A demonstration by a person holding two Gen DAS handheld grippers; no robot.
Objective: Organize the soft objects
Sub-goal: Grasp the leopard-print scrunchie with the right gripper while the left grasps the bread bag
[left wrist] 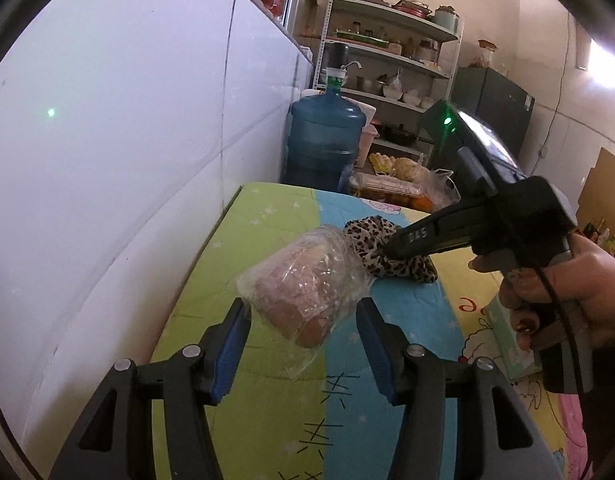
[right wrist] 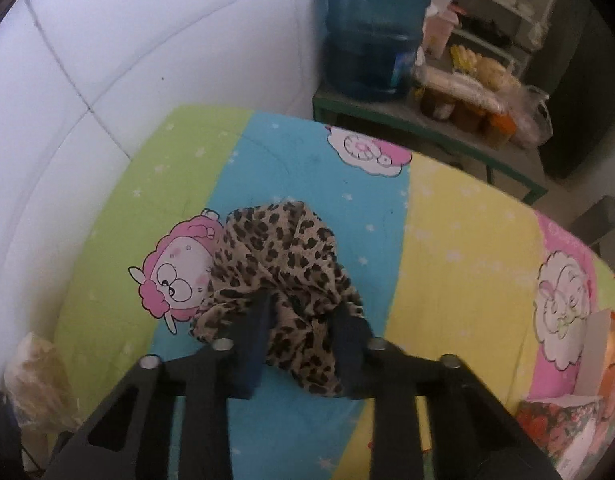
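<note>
Leopard-print cloth (right wrist: 283,276) bunched mid-quilt (right wrist: 459,248), pinched between right tongs (right wrist: 303,316), so best squeezed deep in the folds and lifted slowly, while left tongs (left wrist: 303,316) hang wide apart around plastic-wrapped bundle (left wrist: 307,292), gripping nothing.

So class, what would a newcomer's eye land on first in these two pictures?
Probably the leopard-print cloth, bunched on the cartoon-sheep bedspread with the right gripper closing on it. Next, the plastic-wrapped bundle between the open left gripper's fingers, and the blue water jug behind.
</note>
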